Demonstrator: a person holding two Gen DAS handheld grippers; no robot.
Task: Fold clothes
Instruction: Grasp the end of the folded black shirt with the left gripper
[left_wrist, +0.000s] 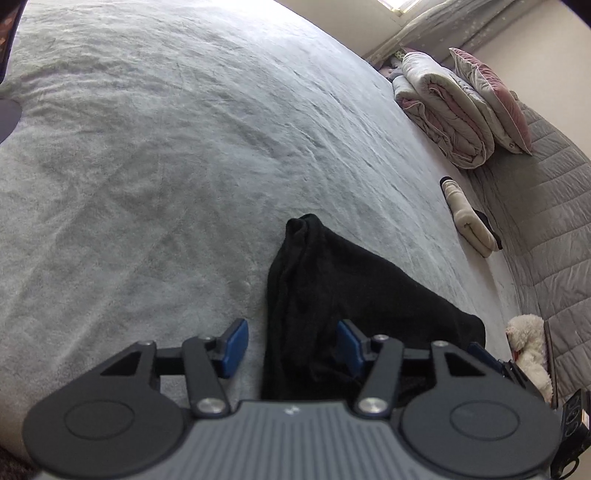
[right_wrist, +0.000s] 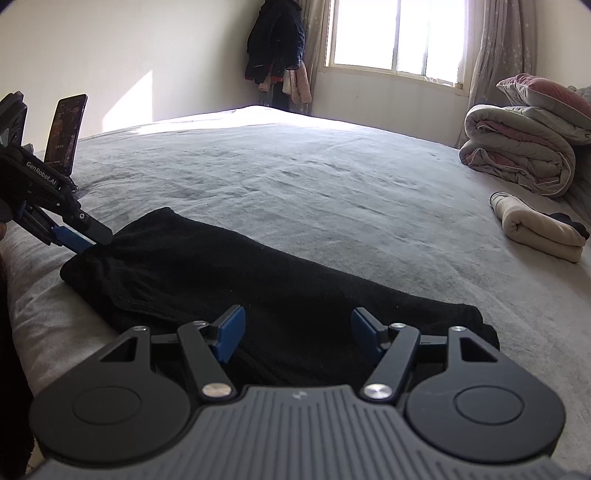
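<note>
Black garment (right_wrist: 229, 280), a soft knit folded into a long narrow band, lies along the near edge of the bed (right_wrist: 332, 177). Left tongs (left_wrist: 291, 345) stand released astride one end, blue pads apart with cloth between them but not pressed; the jaws are neither fully spread nor clenched. Right tongs (right_wrist: 297, 334) hang released over the other end, likely so both ends can be lifted together for the next fold. Further off, the fuzzy grey bedcover carries a rolled cream cloth (right_wrist: 539, 232) and a puffy folded quilt (right_wrist: 517, 155).
</note>
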